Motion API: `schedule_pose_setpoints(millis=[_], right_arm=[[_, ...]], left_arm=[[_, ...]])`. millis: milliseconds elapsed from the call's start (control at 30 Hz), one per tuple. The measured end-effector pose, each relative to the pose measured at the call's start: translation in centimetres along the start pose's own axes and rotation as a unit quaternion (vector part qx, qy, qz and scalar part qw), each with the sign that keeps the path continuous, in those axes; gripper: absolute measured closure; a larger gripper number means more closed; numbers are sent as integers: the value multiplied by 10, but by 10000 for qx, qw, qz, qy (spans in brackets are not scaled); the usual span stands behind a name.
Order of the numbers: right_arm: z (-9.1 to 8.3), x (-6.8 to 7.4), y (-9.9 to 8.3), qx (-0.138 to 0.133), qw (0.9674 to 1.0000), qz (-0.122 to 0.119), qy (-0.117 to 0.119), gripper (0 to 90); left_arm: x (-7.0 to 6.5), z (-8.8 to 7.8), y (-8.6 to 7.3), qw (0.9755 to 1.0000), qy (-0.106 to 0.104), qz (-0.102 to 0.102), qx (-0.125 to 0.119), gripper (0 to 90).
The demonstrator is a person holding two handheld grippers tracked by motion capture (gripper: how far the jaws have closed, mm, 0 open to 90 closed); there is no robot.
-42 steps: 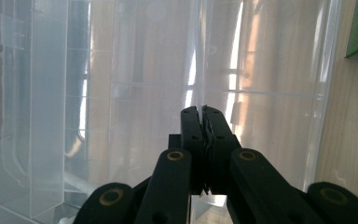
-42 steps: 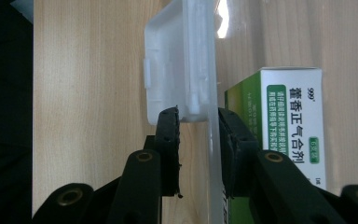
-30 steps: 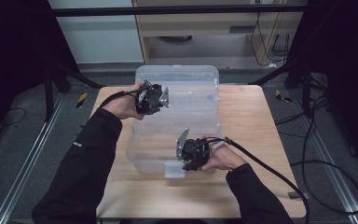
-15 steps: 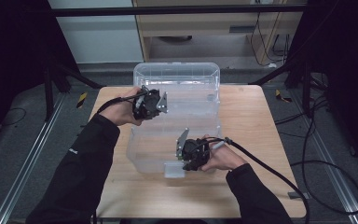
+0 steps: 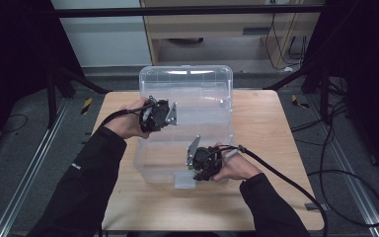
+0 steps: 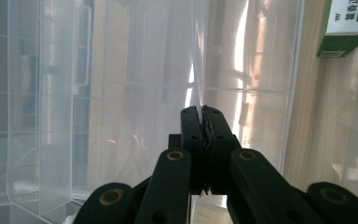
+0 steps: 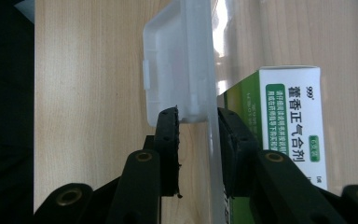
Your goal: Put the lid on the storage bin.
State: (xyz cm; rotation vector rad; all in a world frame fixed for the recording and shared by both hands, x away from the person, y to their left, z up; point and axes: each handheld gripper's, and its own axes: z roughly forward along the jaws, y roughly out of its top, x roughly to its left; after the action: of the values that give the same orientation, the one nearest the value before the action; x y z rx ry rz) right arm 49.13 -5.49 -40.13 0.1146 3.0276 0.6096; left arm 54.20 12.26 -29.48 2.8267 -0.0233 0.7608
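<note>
One camera looks down from above; two ride close, all sharing the clear bin [image 5: 185, 123].

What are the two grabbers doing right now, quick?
Left gripper: shut, pinching the thin edge of the clear plastic box.
Right gripper: shut on the box's near wall and latch.

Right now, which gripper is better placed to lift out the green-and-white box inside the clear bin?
Probably the right gripper: the box lies just behind the bin wall it clamps. The left gripper pinches the bin's left wall.

Black sleeves [image 5: 84, 187]; black claws [image 5: 159, 114], brass-ringed pivots, trailing black cables.
</note>
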Motion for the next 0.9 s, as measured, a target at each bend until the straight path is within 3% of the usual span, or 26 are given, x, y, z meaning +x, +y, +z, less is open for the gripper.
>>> schedule_pose_setpoints(millis=[333, 900], right_arm=[[0, 0, 0, -19, 10000, -2, 25, 711], [-1, 2, -3, -107, 9999, -57, -3, 707]], left_arm=[[-14, -4, -1, 10000, 76, 20, -16, 877], [-29, -8, -4, 9999, 4, -100, -60, 874]])
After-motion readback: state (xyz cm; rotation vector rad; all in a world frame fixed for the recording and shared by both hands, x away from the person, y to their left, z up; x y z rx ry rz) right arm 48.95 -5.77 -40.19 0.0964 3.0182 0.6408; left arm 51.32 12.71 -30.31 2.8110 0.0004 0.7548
